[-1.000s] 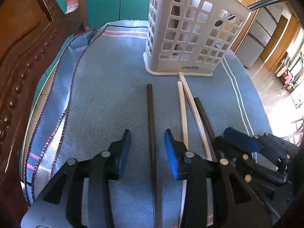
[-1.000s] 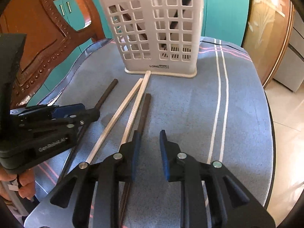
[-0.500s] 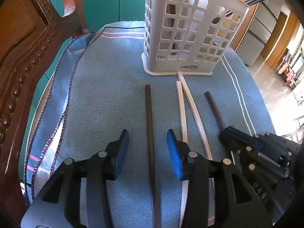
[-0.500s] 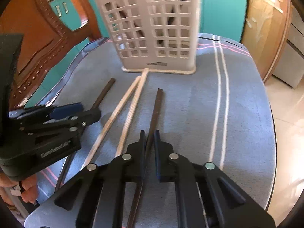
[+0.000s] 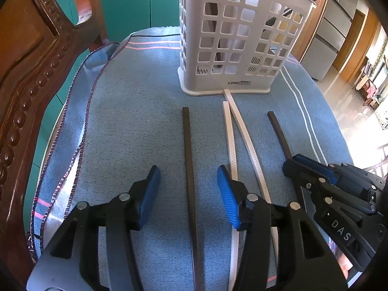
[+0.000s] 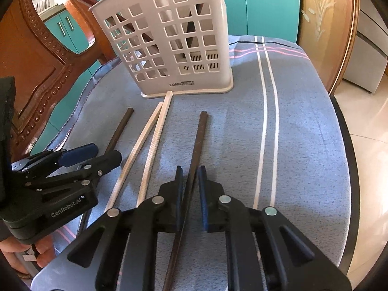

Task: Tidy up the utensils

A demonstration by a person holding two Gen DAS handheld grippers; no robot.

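Left wrist view: the left gripper [image 5: 188, 189] hangs over a blue cloth [image 5: 135, 121] that covers the tabletop. Its jaws are spread and opening. A dark chopstick [image 5: 189, 169] lies on the cloth between them, touching neither blue pad. Two white chopsticks [image 5: 231, 133] lie just right of it, crossing near their far ends; the far tip of one touches the base of a white perforated basket [image 5: 240, 38], which stands upright at the far side of the cloth. A second dark chopstick [image 5: 278, 133] lies further right, its near end running under the right gripper [image 5: 294, 165], seen side-on at the right edge. A carved wooden chair back [image 5: 29, 68] rises at the left.

Right wrist view: the right gripper [image 6: 189, 177] has its jaws nearly together and easing apart. The dark chopstick [image 6: 200, 140] runs between them, close against the left pad; whether the right pad touches it cannot be told. Its far end points toward the basket [image 6: 169, 36] but stops short of it. The two white chopsticks [image 6: 152, 140] lie to the left, then the other dark chopstick [image 6: 121, 128], whose near part passes under the left gripper [image 6: 101, 155]. A hand [image 6: 14, 254] holds that gripper at the lower left. White stripes on the cloth [image 6: 303, 133] run along the right.
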